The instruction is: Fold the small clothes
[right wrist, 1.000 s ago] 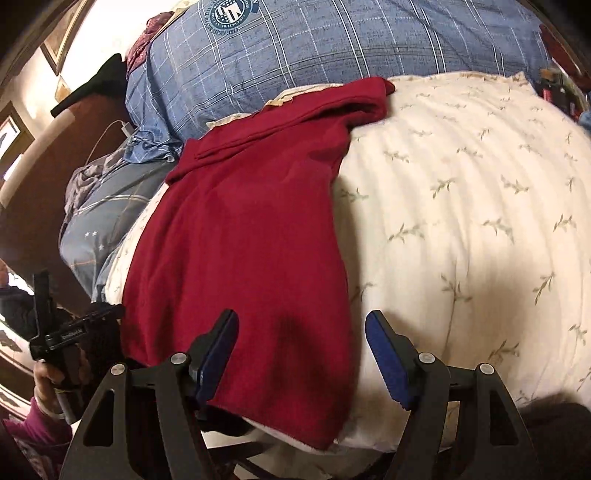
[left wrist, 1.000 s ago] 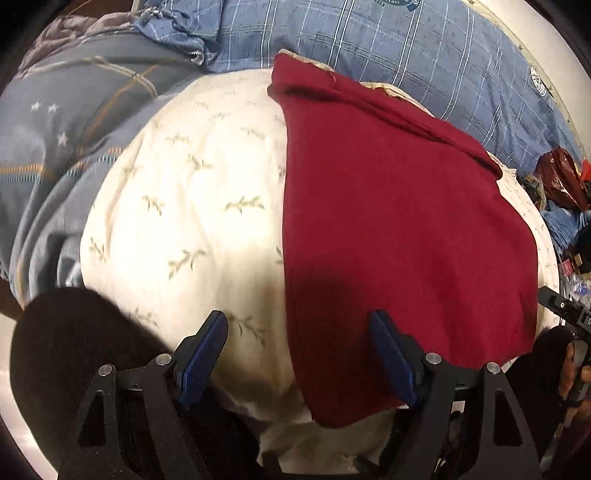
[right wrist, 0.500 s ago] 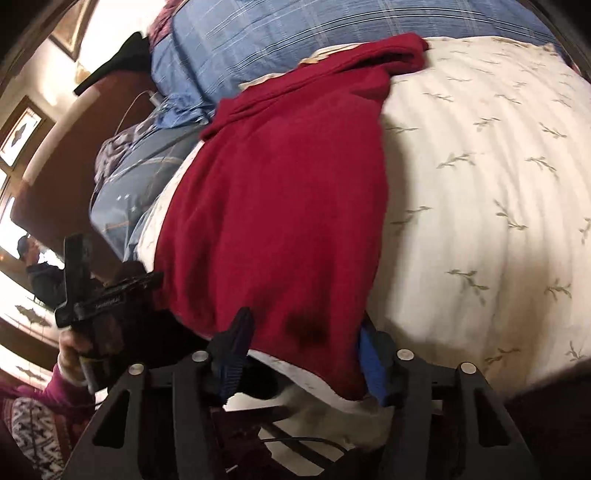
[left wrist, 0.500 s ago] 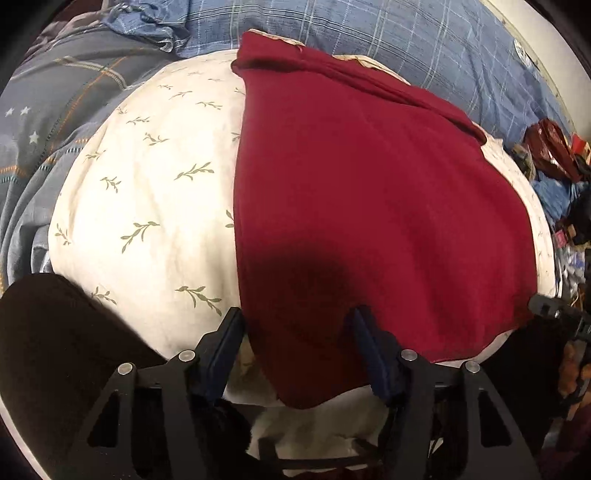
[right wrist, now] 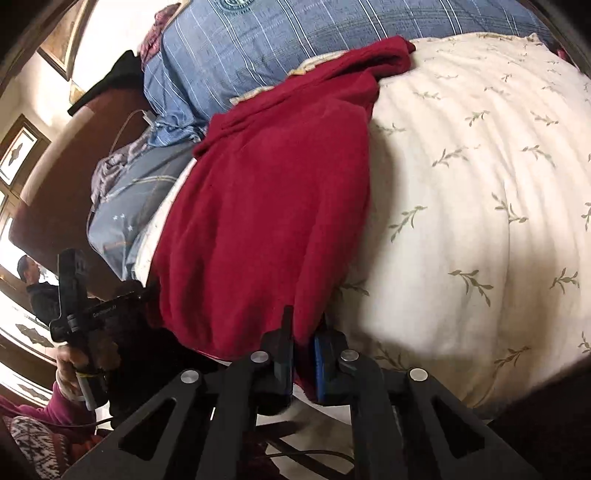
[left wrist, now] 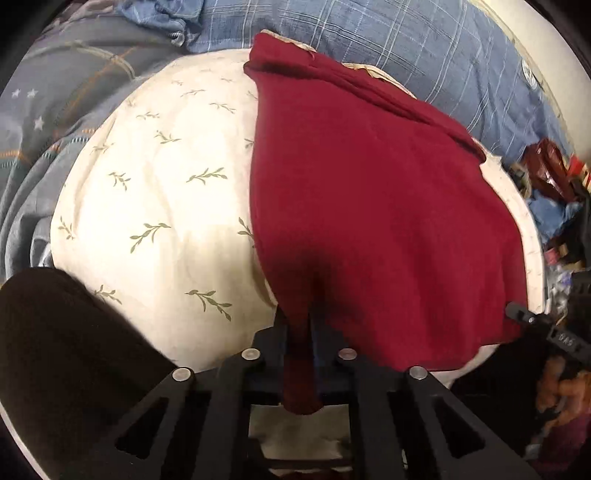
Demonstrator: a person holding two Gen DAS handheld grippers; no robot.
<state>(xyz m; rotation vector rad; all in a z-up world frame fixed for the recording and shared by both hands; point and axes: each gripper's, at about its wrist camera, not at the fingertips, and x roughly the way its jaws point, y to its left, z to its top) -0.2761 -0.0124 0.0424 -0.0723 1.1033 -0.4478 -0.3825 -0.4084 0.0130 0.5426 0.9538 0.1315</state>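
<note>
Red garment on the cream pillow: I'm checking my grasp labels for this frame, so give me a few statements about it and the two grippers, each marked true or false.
1. The left gripper is shut on the near edge of the red garment. True.
2. The right gripper hangs open above the cloth. False: its fingers are closed on the garment's near edge.
3. The garment lies on a cream pillow with a leaf print. True.
4. The garment covers the whole pillow. False: a wide part of the pillow is bare beside it.
5. A blue plaid cushion lies beyond the garment's far end. True.
6. The garment is folded into a small square. False: it lies spread out lengthwise.
</note>
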